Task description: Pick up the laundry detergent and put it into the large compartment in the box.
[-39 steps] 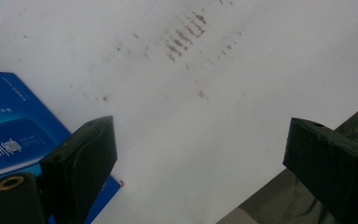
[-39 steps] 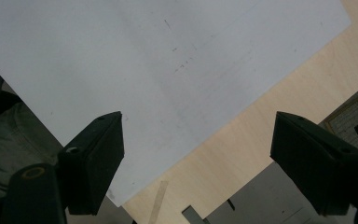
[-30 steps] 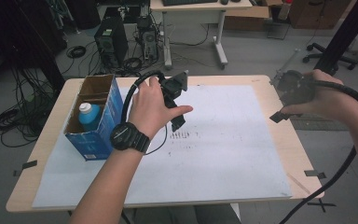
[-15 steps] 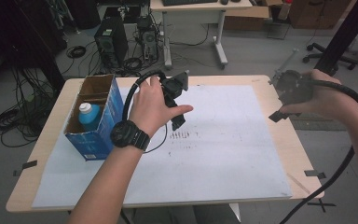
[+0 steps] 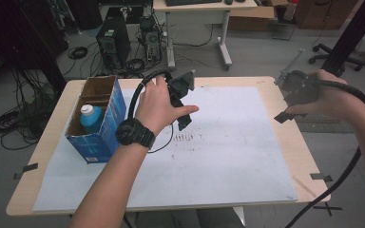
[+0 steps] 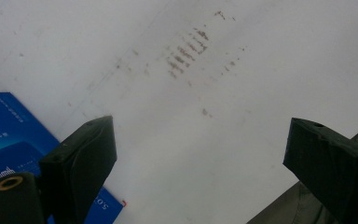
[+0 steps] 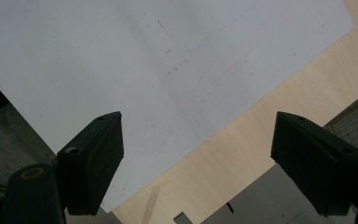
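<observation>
- Left gripper hovers over the paper, jaws wide apart and empty.
- Right gripper also gapes.
- Bottle stands in the box; approach it from above, slowly.

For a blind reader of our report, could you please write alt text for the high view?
A person holds the left gripper above white paper on a wooden table, the right gripper over its right edge. At left, a blue box holds a blue bottle.
</observation>
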Available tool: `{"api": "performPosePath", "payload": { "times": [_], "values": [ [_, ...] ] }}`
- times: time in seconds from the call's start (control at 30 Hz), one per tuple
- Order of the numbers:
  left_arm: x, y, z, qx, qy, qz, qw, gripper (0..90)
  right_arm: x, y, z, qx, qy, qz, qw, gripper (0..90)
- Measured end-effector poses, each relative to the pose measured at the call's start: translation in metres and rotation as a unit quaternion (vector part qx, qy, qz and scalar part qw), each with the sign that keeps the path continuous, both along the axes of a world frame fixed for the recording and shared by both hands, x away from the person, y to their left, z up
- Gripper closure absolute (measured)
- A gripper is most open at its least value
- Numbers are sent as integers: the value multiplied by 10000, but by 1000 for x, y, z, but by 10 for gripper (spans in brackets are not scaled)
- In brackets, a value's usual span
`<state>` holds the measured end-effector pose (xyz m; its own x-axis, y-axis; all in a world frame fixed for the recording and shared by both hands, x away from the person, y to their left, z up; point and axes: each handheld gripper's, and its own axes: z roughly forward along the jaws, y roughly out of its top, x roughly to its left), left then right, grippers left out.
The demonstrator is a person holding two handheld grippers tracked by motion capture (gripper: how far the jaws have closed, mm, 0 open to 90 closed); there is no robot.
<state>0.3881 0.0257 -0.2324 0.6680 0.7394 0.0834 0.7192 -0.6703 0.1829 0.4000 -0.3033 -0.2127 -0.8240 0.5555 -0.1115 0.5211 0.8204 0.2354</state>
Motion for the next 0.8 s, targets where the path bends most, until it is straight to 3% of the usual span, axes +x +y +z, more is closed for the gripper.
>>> {"api": "performPosePath", "payload": {
  "times": [0.33, 0.8],
  "values": [
    [0, 5, 1, -3, -77, 59, 10000, 94, 2, 2, 2, -14, -18, 19, 10000, 170],
    [2, 1, -2, 41, 5, -24, 10000, 95, 3, 0, 2, -5, -21, 17, 10000, 170]
  ]
}}
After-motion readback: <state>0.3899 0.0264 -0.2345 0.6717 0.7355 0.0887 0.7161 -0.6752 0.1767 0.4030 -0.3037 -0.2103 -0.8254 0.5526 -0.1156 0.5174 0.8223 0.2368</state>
